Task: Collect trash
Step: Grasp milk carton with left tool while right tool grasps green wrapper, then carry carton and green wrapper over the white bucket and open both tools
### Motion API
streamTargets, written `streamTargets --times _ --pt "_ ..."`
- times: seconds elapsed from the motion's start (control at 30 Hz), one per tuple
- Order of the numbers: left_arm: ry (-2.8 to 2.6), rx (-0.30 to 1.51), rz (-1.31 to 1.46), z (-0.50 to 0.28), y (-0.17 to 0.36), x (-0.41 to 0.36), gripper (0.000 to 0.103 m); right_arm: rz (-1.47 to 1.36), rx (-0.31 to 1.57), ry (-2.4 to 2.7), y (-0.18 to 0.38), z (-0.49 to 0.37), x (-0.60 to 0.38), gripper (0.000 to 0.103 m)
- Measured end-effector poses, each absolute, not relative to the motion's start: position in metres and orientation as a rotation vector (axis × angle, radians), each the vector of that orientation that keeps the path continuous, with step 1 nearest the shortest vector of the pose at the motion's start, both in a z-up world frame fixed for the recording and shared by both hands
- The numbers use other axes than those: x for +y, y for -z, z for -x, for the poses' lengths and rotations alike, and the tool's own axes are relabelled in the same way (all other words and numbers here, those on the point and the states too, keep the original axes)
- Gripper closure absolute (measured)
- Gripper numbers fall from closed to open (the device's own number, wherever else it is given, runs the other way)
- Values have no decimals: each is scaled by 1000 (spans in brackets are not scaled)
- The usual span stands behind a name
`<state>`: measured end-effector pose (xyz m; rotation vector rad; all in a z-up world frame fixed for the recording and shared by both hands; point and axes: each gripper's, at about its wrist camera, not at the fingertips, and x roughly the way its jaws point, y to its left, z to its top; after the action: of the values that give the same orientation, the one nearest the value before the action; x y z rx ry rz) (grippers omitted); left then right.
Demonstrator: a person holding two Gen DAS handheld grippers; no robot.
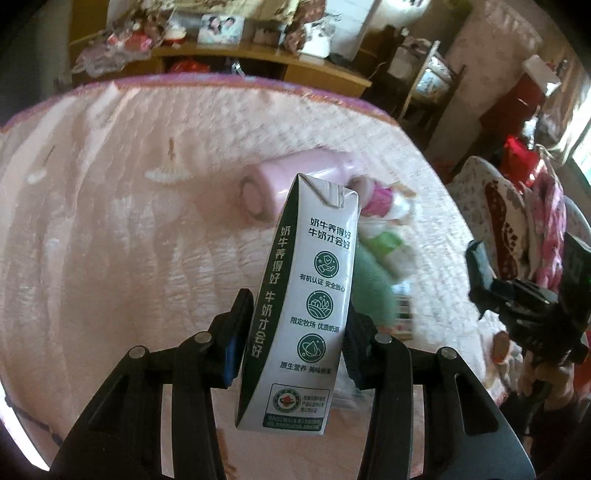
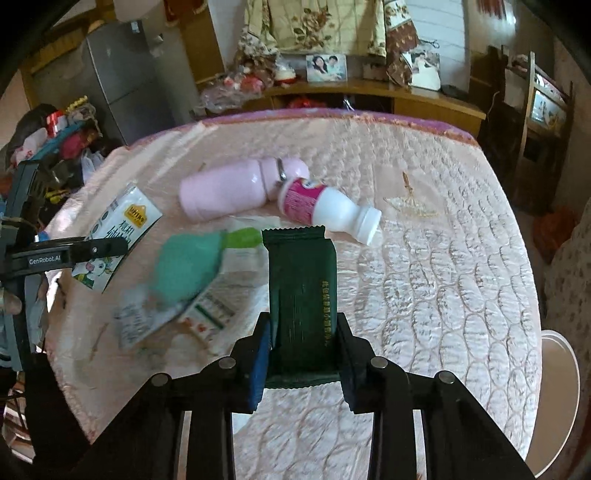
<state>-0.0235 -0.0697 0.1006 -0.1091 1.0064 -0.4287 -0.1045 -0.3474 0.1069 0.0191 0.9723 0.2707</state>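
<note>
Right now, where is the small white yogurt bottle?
In the right wrist view, the white yogurt bottle lies on the bed, touching the pink flask, just beyond the green wrapper.

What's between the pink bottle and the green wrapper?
In the right wrist view, the white bottle lies between the pink bottle and the green wrapper, touching the pink one.

A pink quilted bedspread [image 2: 424,266] covers the bed. Beyond its far edge runs a wooden shelf [image 2: 369,92] bearing a framed photograph [image 2: 326,67]. A grey refrigerator [image 2: 122,77] stands at the left, a dark wooden chair [image 2: 532,122] at the right, floral curtains [image 2: 325,26] above.
</note>
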Motion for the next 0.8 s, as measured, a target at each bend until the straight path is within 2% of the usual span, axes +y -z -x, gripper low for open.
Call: streamTargets --times 0.3,0.8 --pt "522 960 38 59 -125 -133 61 -23 945 -247 -126 136 -359 72" --pt "647 935 -83 78 -129 -259 61 -84 932 -75 -136 179 -458 72"
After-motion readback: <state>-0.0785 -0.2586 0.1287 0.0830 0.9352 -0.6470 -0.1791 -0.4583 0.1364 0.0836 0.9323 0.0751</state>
